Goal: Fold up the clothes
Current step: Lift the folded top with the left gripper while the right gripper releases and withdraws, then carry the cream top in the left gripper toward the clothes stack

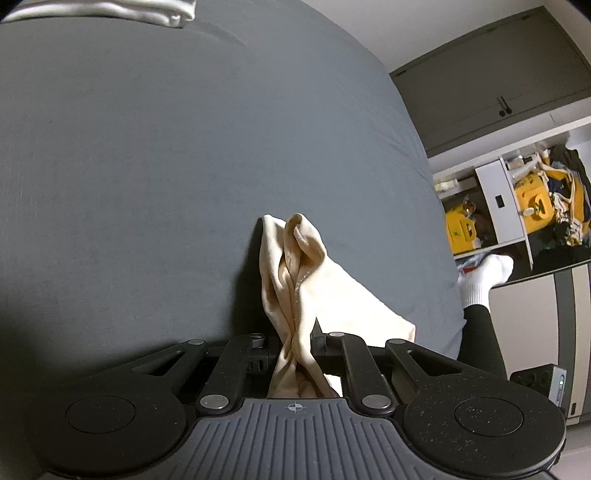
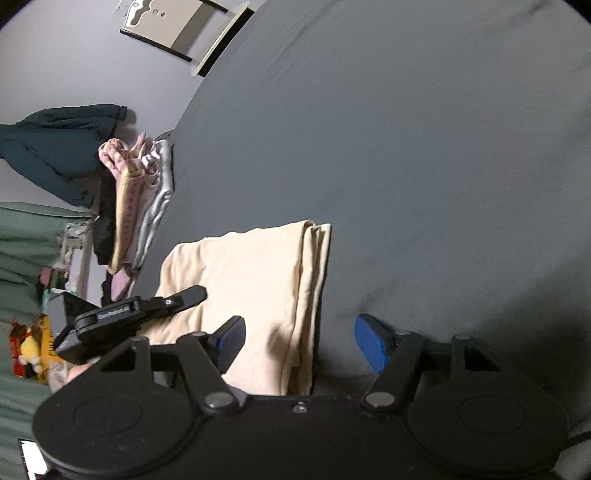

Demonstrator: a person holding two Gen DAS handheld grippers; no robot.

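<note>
A cream garment point(image 2: 255, 291) lies partly folded on the dark grey bed sheet point(image 2: 424, 147). In the left wrist view my left gripper point(image 1: 291, 343) is shut on a bunched corner of the cream garment point(image 1: 295, 280), the cloth rising in twisted folds between its fingers. From the right wrist view, the left gripper point(image 2: 184, 299) shows at the cloth's left edge. My right gripper point(image 2: 299, 339) hovers open just above the near end of the folded cloth, blue pads point(image 2: 371, 343) apart, with the cloth's right folded edge between them.
A stack of folded clothes point(image 2: 136, 206) sits at the bed's left edge, beside a dark jacket point(image 2: 55, 147). A white cloth point(image 1: 110, 9) lies at the bed's far end. A person's leg with a white sock point(image 1: 484, 280) stands right of the bed, in front of shelves point(image 1: 517, 199).
</note>
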